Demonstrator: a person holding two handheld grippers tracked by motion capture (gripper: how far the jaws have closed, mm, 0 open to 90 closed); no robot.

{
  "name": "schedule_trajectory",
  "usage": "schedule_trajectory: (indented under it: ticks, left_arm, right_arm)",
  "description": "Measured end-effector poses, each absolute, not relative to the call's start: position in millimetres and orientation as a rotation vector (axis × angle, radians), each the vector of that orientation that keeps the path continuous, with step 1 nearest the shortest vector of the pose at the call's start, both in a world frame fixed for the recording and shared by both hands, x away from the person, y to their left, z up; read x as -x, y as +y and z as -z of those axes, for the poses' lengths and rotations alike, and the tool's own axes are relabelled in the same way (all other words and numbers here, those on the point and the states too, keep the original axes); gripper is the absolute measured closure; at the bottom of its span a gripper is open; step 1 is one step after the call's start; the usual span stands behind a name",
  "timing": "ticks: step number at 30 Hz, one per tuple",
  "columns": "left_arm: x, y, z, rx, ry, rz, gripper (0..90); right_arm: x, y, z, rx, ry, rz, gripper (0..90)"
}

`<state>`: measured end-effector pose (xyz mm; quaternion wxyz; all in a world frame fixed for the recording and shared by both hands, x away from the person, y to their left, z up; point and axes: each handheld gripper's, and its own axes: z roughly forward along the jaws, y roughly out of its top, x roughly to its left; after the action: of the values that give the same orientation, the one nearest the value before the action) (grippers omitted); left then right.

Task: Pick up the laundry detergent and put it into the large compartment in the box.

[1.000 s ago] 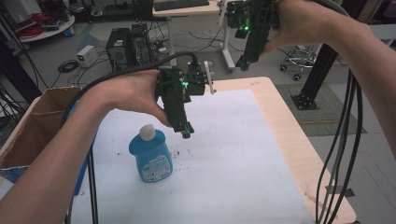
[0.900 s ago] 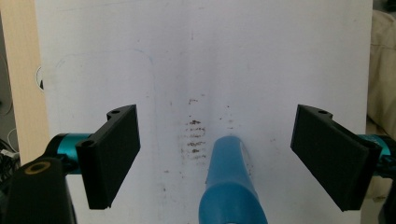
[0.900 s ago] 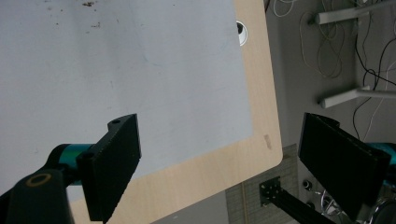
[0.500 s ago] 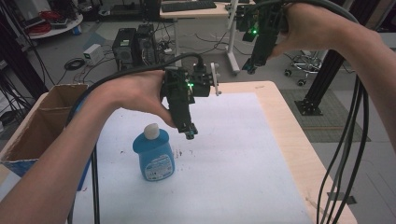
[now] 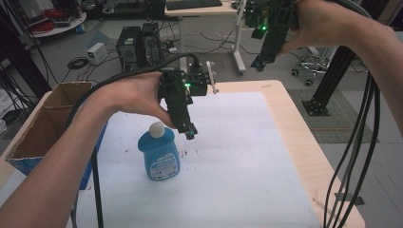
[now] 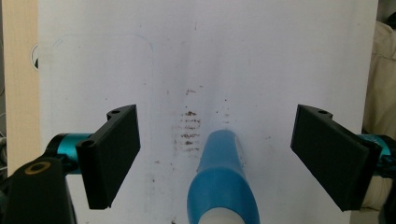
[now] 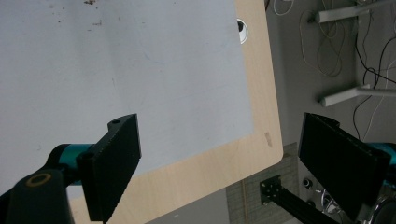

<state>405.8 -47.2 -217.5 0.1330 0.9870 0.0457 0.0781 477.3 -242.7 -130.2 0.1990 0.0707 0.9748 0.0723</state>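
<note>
— Where do we stand with the blue bottle (image 5: 159, 153)?
— Upright on the white sheet (image 5: 247, 156), ungrasped. Our left gripper (image 5: 189, 131) hangs above it, jaws apart; the grab remains.
— The right gripper (image 5: 257, 63)?
— Raised, jaws apart, empty.

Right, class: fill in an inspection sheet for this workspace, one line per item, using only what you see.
Surface: wooden table under a white sheet with dark specks.
Job's things: blue bottle, white cap, upright on the sheet.
Clutter: cardboard box at the left edge.
Grippers: left gripper open, above the bottle; right gripper open, raised.
Cables: black, trailing from both grippers.
Surroundings: computer towers and floor wires.
</note>
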Motion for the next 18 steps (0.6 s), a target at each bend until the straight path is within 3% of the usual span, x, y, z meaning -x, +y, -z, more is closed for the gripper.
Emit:
schedule_trajectory:
  ticks: [18]
  left_arm:
    - [-402, 7, 228, -2.790, 0.321, -0.229, 15.8]
  right_arm:
    - [-482, -232, 135, -0.191, 2.734, -0.186, 12.4]
